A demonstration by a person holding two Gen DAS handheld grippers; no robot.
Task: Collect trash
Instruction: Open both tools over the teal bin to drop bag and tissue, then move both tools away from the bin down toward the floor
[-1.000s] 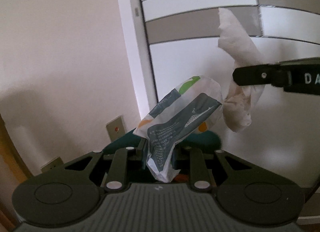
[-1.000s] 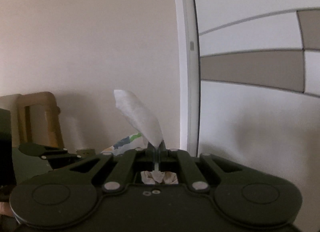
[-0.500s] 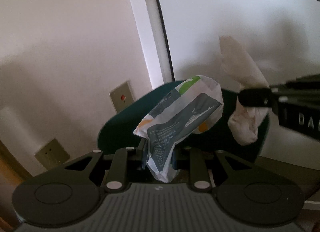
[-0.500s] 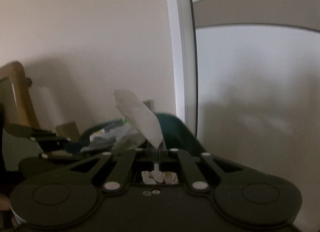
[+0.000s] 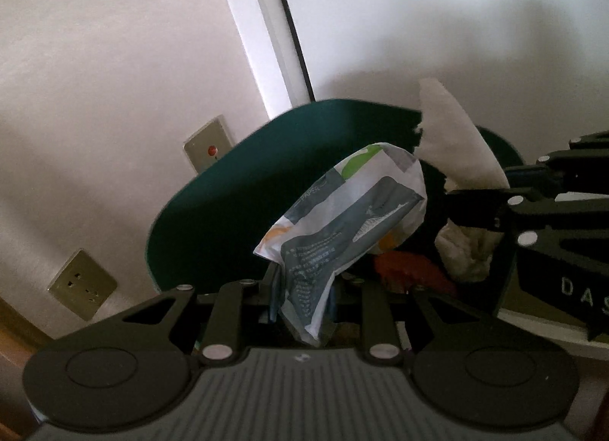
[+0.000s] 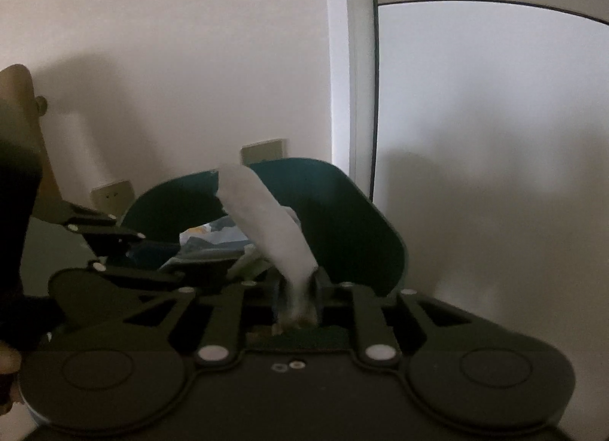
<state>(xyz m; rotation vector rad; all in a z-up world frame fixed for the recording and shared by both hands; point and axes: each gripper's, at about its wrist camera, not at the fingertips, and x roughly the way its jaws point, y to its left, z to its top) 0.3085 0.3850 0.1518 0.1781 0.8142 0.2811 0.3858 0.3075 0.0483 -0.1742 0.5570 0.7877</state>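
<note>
I have both loads over the dark green bin point(image 5: 236, 190) that stands against the wall, so the step in hand is the drop. My right tongs point(image 6: 297, 288) are opening now, with the white tissue point(image 6: 266, 212) between the pads; it looks blurred, and I cannot tell whether it has come free. My left tongs point(image 5: 300, 292) are closed on the printed paper wrapper point(image 5: 342, 220), which sticks up and forward from the pads above the bin's near rim.

To do this well, I would let the tissue fall clear before drawing the right tongs back, since soft paper may cling to a pad. I would keep the left tongs over the mouth, not the rim, then open them wide: the wrapper is light and crumpled and could drift or catch on the edge.

Inside the bin, from the left wrist view, I see something red point(image 5: 407, 269) low down near the near-right side; the rest is too dark to tell. The right tongs appear there too, at the right edge.
</note>
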